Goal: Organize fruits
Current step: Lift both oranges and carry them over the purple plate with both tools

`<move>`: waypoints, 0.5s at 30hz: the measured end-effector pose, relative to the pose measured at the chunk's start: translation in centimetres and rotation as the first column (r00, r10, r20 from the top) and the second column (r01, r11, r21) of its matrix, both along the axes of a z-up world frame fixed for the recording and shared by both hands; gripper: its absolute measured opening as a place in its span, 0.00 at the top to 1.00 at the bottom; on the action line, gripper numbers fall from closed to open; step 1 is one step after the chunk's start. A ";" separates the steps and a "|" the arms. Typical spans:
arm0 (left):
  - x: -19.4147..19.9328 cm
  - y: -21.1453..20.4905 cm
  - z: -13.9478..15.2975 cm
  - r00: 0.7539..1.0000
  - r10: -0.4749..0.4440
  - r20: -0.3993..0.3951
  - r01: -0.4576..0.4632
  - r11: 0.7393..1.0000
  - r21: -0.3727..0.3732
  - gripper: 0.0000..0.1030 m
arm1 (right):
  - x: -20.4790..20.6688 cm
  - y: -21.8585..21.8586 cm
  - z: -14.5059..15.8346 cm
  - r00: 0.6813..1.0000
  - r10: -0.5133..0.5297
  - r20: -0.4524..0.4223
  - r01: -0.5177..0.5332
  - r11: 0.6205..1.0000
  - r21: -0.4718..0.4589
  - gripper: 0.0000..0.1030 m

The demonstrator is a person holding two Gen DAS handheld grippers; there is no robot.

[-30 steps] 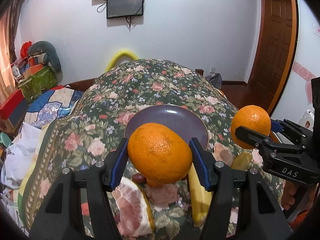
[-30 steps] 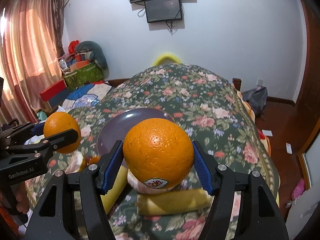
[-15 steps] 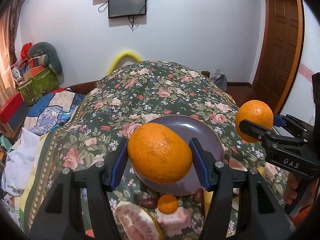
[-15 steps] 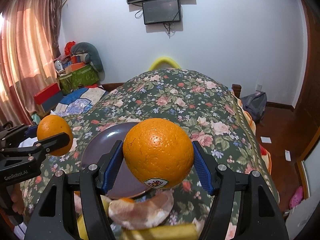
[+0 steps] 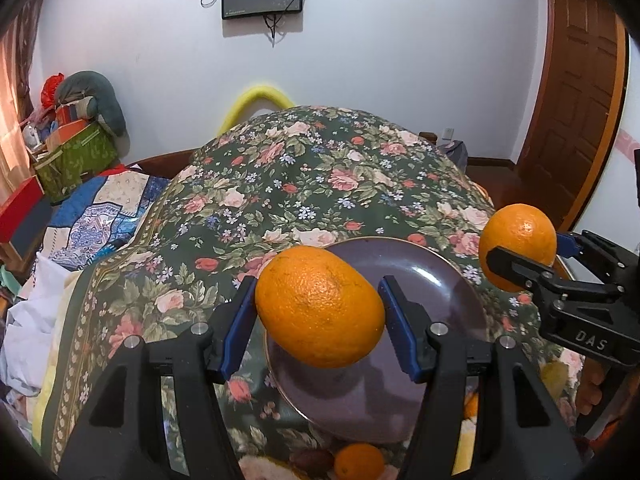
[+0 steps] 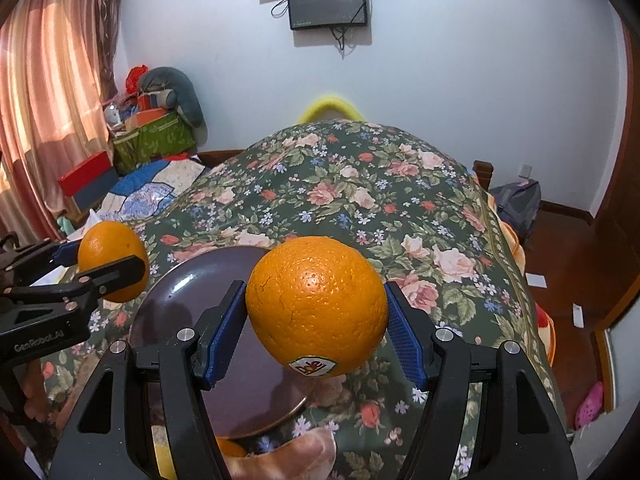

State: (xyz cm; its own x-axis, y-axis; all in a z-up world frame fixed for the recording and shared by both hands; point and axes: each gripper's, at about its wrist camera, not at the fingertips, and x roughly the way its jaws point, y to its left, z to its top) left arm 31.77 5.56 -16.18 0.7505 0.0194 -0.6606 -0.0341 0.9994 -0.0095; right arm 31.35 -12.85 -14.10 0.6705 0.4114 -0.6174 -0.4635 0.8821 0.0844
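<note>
Left tool (image 5: 319, 322) clamps oval orange (image 5: 320, 307), long axis tilted crosswise.

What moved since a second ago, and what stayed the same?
Both grippers carried their oranges forward over the purple plate; the cut pomelo and bananas slid down out of view. Nothing was let go: the left gripper still squeezes its orange, and the right gripper still squeezes the stickered orange. The plate is still bare.

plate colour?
Dark purple plate with a thin gold rim, shown best in the left wrist view.
</note>
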 end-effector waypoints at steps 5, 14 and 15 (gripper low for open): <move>1.5 0.6 -0.6 0.999 -0.002 -0.035 0.001 1.000 -0.014 0.41 | 1.0 0.8 -0.4 0.999 0.028 -0.030 -0.028 0.999 -0.020 0.38; 3.8 1.0 -2.1 0.991 -0.032 -0.127 0.030 0.999 -0.014 0.41 | 2.5 2.7 -1.6 0.991 0.088 -0.103 -0.097 0.992 -0.076 0.38; 4.0 0.9 -2.2 0.990 -0.034 -0.135 0.032 0.999 -0.010 0.41 | 2.6 2.9 -1.7 0.990 0.093 -0.108 -0.103 0.991 -0.086 0.38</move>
State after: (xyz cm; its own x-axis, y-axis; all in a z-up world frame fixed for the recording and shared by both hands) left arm 35.80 6.51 -18.42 0.6544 -0.0097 -0.7561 -0.0026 0.9999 -0.0151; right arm 33.90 -10.00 -15.81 0.5606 0.4105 -0.7191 -0.5410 0.8391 0.0572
